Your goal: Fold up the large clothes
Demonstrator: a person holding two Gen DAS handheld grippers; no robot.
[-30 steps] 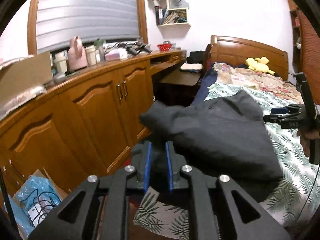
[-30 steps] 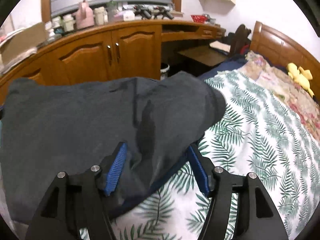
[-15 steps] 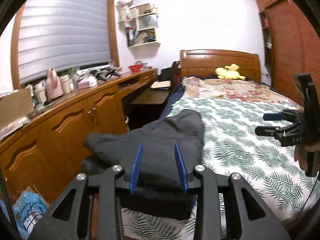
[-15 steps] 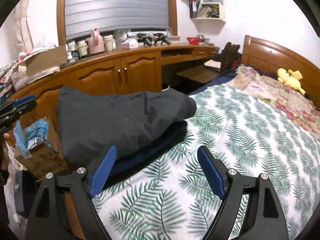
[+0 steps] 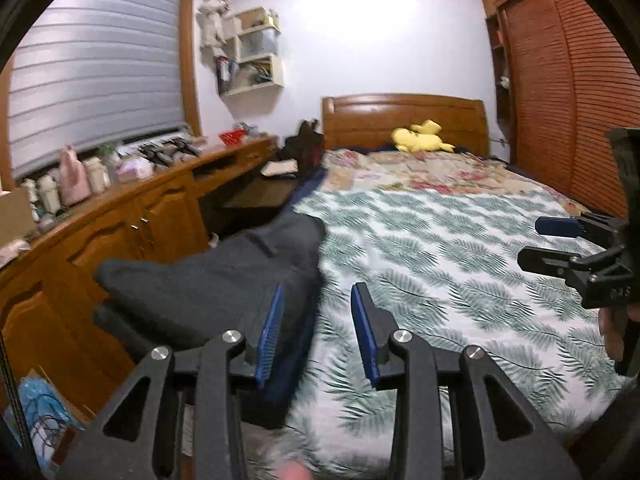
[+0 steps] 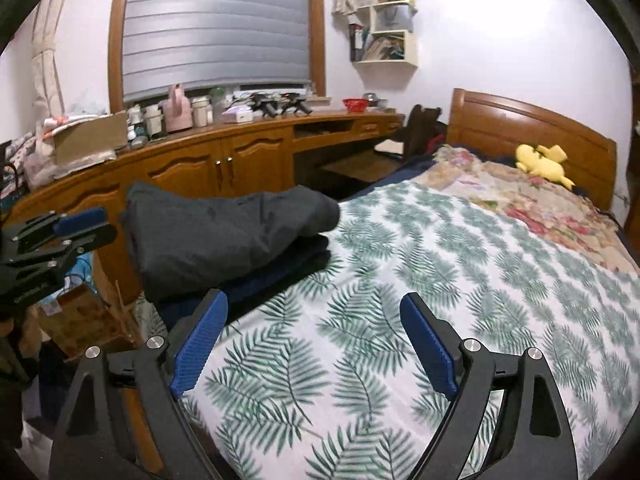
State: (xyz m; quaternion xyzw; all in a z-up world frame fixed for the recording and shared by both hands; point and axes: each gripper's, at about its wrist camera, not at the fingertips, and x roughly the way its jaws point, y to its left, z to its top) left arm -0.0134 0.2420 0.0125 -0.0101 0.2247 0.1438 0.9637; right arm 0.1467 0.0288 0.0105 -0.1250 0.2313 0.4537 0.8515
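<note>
The bed (image 6: pixel 460 280) fills most of both views, covered by a white sheet (image 5: pixel 440 264) printed with green fern leaves; a floral blanket (image 6: pixel 532 196) lies across the head end, and a yellow plush (image 6: pixel 544 164) sits against the wooden headboard (image 5: pixel 404 120). Along the wall beside the bed runs a long wooden desk (image 6: pixel 256 152) with cupboard doors below, its top crowded with bottles, a pink jug (image 6: pixel 178 110), a cardboard box (image 6: pixel 90 138) and a red bowl (image 6: pixel 354 104). Above it is a window with a closed grey blind (image 6: pixel 216 28), and a small white shelf (image 6: pixel 386 36) hangs on the wall. Slatted wooden wardrobe doors (image 5: pixel 576 92) stand on the bed's far side. On the floor between desk and bed there is a box (image 6: pixel 76 316) with a blue bag in it.

The folded clothes (image 6: pixel 224 236) lie at the bed's corner nearest the desk: a dark grey garment stacked on a darker navy one. The stack's long axis runs along the bed's side edge, its rounded folded end pointing toward the headboard, its squarer end overhanging the foot corner.

The left tongs (image 5: pixel 316 332) are released, with a moderate gap, nothing between them; the left pad sits in front of the stack's edge. The right tongs (image 6: pixel 312 344) are spread wide over bare sheet, apart from the stack.
</note>
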